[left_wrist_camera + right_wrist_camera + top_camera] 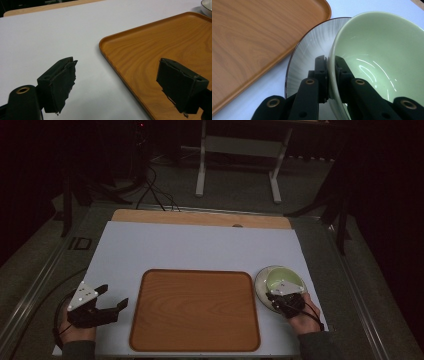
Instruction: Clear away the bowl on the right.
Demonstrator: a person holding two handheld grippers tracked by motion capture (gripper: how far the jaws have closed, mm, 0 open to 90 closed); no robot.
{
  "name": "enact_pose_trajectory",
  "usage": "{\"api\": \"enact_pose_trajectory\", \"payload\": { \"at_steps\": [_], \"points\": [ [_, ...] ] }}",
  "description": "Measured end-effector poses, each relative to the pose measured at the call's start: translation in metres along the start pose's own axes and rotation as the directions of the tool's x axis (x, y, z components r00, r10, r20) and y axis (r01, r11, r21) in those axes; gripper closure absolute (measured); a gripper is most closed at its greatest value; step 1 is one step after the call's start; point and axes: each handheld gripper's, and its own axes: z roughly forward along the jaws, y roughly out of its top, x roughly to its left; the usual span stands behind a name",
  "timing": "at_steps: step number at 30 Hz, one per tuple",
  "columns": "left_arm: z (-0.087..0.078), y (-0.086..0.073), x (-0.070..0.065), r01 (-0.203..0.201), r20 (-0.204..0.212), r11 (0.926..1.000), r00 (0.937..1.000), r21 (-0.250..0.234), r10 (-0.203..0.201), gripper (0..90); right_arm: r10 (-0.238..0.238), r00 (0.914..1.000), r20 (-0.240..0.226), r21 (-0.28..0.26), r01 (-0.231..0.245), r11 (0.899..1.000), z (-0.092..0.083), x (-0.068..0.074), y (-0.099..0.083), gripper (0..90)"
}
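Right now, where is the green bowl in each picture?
High view: the green bowl sits lower right, on a grey plate.
Left gripper view: I can't tell the bowl from the plate in the rim at the top right corner.
Right gripper view: it sits right of centre.
Shared landmark: the wooden tray.

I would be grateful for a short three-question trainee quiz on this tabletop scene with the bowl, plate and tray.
1. True or false: the right gripper is clamped on the rim of the green bowl.
2. What does the green bowl sit on? A) the wooden tray B) the grey plate C) the bare white table top
3. In a few words, how do the jaws of the left gripper stand?

Key
1. True: one jaw is outside the rim, the other inside.
2. B: the plate lies beside the tray's right edge.
3. Wide open, with nothing between them, beside the tray's left edge.
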Motion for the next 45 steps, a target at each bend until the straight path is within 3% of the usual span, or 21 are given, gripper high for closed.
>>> {"api": "enact_pose_trajectory", "payload": {
  "at_steps": [27,45],
  "points": [
    [-0.001,0.000,0.003,0.017,-0.001,0.9998,0.9999,-0.008,-0.017,15.2,-0.083,0.9966,0.001,-0.068,0.083,0.994,-0.010,0.006,0.020,82.7],
    [-0.001,0.000,0.003,0.017,-0.003,0.9997,0.9999,-0.016,-0.017,15.2,-0.167,0.9860,-0.006,-0.114,0.165,0.980,-0.020,0.022,0.043,82.6]
  ]
}}
